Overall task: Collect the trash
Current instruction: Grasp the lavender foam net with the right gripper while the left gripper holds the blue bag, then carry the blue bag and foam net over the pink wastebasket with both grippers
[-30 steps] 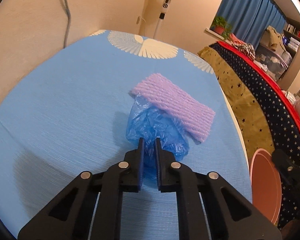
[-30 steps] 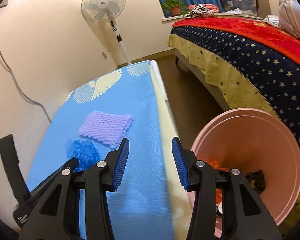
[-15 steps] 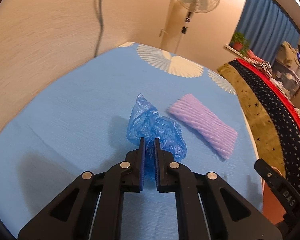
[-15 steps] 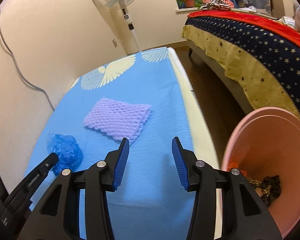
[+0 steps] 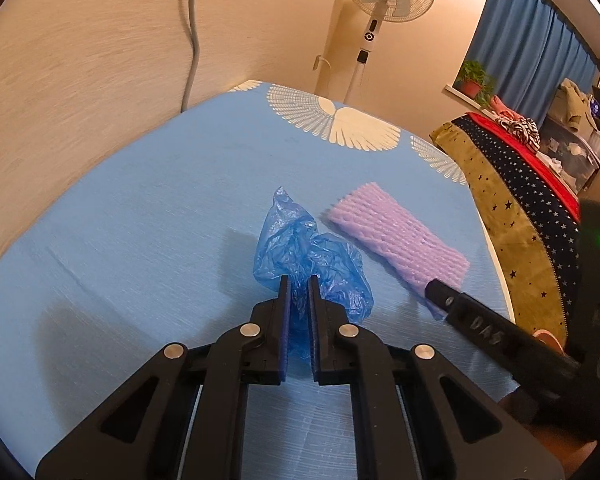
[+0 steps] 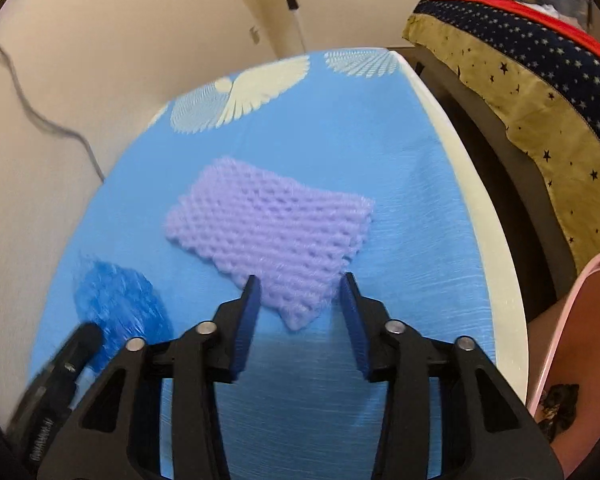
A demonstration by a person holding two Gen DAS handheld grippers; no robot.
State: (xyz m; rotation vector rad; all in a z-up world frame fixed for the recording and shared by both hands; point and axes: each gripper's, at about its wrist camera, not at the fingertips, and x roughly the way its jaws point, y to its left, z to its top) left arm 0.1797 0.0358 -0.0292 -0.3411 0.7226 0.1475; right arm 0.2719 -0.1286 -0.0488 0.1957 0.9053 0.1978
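My left gripper (image 5: 299, 285) is shut on a crumpled blue plastic bag (image 5: 300, 252) over the blue tablecloth (image 5: 160, 220). A purple foam net (image 5: 396, 240) lies just right of the bag. In the right wrist view my right gripper (image 6: 299, 286) is open, its fingertips on either side of the near corner of the foam net (image 6: 272, 232). The blue bag (image 6: 116, 304) shows at lower left there. The right gripper's finger (image 5: 472, 320) reaches the net's near end in the left wrist view.
A pink bin (image 6: 580, 360) with dark trash inside stands on the floor right of the table. A bed with a starry cover (image 6: 540, 80) lies beyond it. A standing fan (image 5: 380, 8) and a wall cable (image 5: 194, 32) are behind the table.
My right gripper has moved forward and down, away from the pink bin, until its open jaws straddle the foam net's near corner. My left gripper has stayed shut on the blue bag.
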